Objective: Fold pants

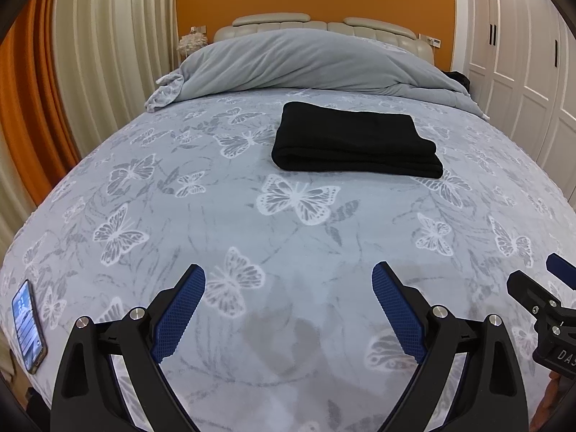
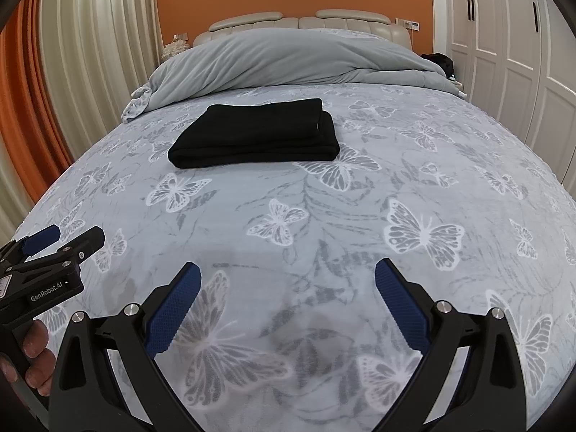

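Observation:
Black pants (image 1: pixel 354 140) lie folded into a neat rectangle on the bed, toward the pillow end; they also show in the right wrist view (image 2: pixel 257 133). My left gripper (image 1: pixel 288 280) is open and empty, held over the bedspread well short of the pants. It also shows at the left edge of the right wrist view (image 2: pixel 68 239). My right gripper (image 2: pixel 288 277) is open and empty, also well short of the pants. Its tip shows at the right edge of the left wrist view (image 1: pixel 536 277).
The bed (image 1: pixel 252 237) has a pale blue butterfly-print cover. A bunched grey duvet (image 1: pixel 306 61) lies along the headboard. A phone (image 1: pixel 28 324) lies at the bed's near left edge. Curtains (image 1: pixel 90 54) hang left, white wardrobe doors (image 1: pixel 522 54) stand right.

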The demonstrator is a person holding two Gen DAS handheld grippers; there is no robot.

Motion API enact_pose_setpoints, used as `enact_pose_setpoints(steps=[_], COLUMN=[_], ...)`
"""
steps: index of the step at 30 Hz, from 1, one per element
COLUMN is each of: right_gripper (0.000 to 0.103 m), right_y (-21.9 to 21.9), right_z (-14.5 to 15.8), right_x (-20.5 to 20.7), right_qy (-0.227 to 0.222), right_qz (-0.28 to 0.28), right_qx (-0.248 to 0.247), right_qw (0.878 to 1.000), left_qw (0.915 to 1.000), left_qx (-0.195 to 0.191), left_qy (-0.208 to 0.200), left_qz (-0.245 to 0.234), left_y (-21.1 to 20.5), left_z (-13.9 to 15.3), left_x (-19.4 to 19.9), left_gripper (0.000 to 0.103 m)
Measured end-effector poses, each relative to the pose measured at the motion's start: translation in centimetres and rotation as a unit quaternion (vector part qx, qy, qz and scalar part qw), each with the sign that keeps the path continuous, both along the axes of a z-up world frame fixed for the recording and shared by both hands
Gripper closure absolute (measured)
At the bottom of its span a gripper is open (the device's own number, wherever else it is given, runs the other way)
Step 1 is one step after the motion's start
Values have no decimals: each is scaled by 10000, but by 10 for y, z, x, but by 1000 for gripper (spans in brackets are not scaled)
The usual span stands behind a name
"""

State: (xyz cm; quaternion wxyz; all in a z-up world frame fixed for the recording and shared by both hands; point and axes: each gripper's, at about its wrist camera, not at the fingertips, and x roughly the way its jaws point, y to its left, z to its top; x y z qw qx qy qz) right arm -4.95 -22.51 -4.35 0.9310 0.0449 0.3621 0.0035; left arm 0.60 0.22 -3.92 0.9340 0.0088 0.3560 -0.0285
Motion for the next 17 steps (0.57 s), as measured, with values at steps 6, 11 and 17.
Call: enact_pose_setpoints(steps=[6, 11, 17], right_gripper=[8, 8, 8], right_y=[1, 0, -1], right_z=[0, 0, 0], right_x=[0, 0, 0], right_qy=[3, 2, -2], right_qz=[-5, -1, 6], right_qx=[6, 0, 1], right_qw=[10000, 10000, 10000], left_qw=[9999, 10000, 9999], left_qx=[98, 41, -24], left_qy=[-42, -18, 128], left_qz=[9, 8, -40], left_y=[-1, -1, -1], left_z=[-2, -1, -4], left_x=[-1, -1, 1], left_gripper=[11, 11, 12])
